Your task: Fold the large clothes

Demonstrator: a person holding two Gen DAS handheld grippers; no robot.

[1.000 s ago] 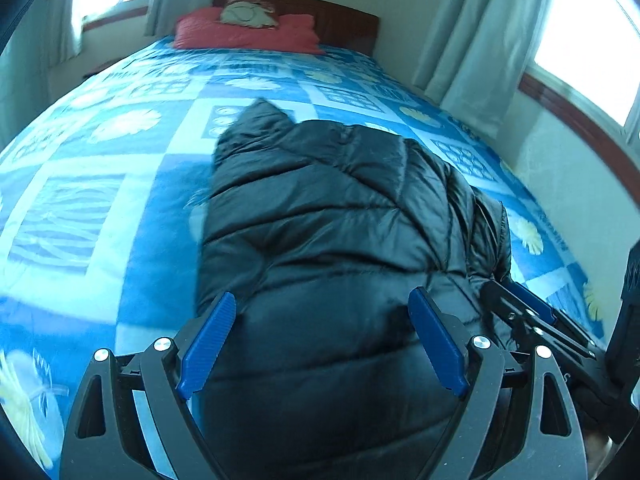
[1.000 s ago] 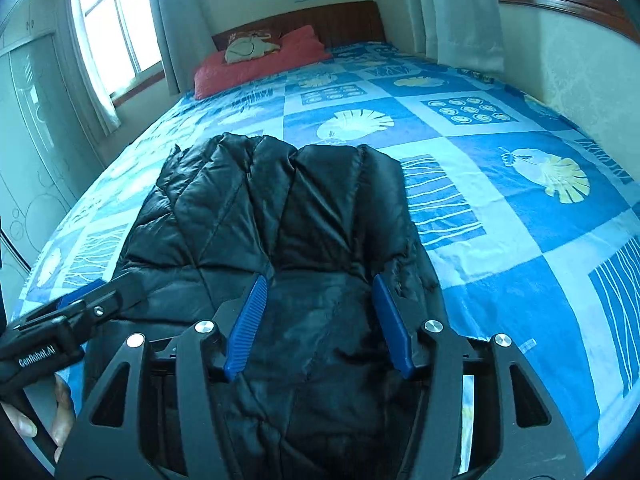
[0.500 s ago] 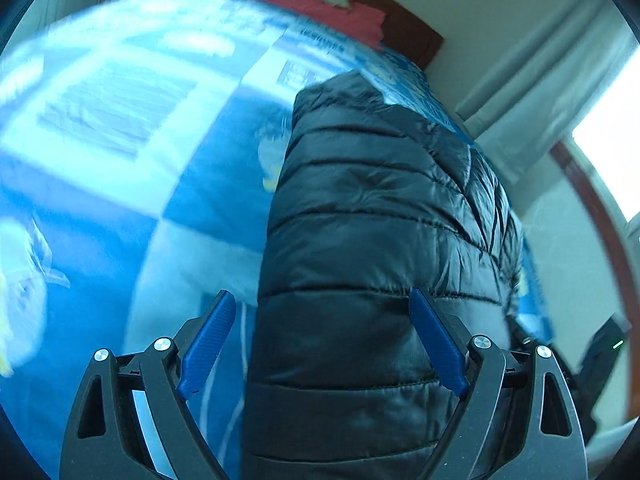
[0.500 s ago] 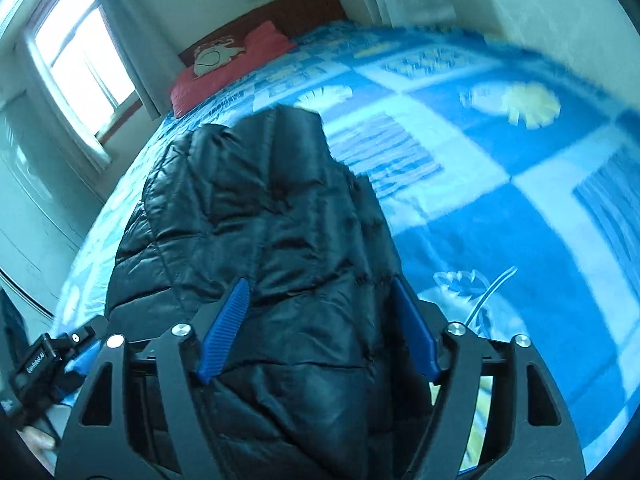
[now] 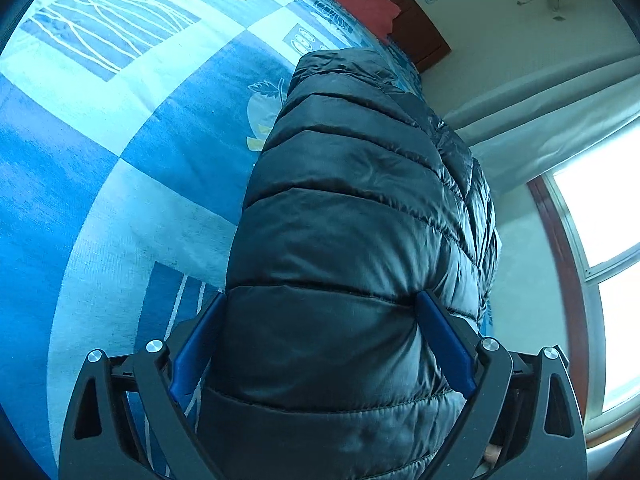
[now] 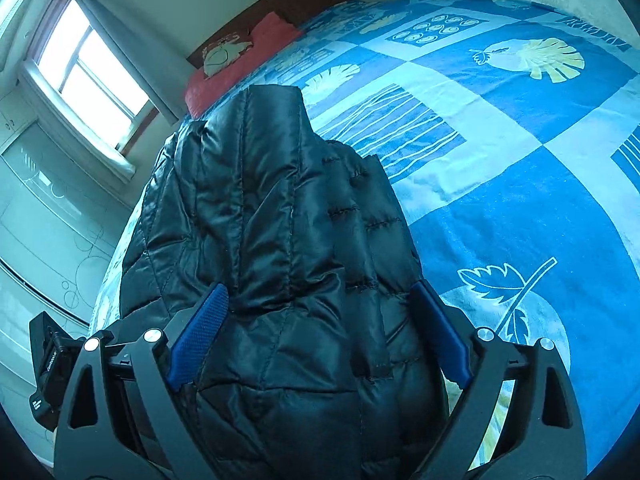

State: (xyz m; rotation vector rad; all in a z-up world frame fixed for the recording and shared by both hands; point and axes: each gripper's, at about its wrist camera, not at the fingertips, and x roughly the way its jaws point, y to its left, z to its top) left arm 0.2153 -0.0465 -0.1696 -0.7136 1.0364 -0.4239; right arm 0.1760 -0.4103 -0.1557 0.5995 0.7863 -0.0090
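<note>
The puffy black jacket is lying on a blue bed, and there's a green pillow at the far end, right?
Not quite. The pillow is red, not green, as the right wrist view shows. The puffy black jacket does lie on the blue bed.

Right gripper (image 6: 318, 336) jaws opening, black jacket (image 6: 280, 220) between.

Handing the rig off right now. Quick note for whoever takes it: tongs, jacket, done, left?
Left tongs: jaws opening, black puffer jacket bulging between them.
Right tongs: jaws opening, jacket between them too.
Jacket: bundled narrow, lying lengthwise on the blue patterned bedspread, pointing toward the red pillow.
Done: seems folded inward to a narrow bundle.
Left: probably re-grip and fold end to end; check it lies flat.
</note>
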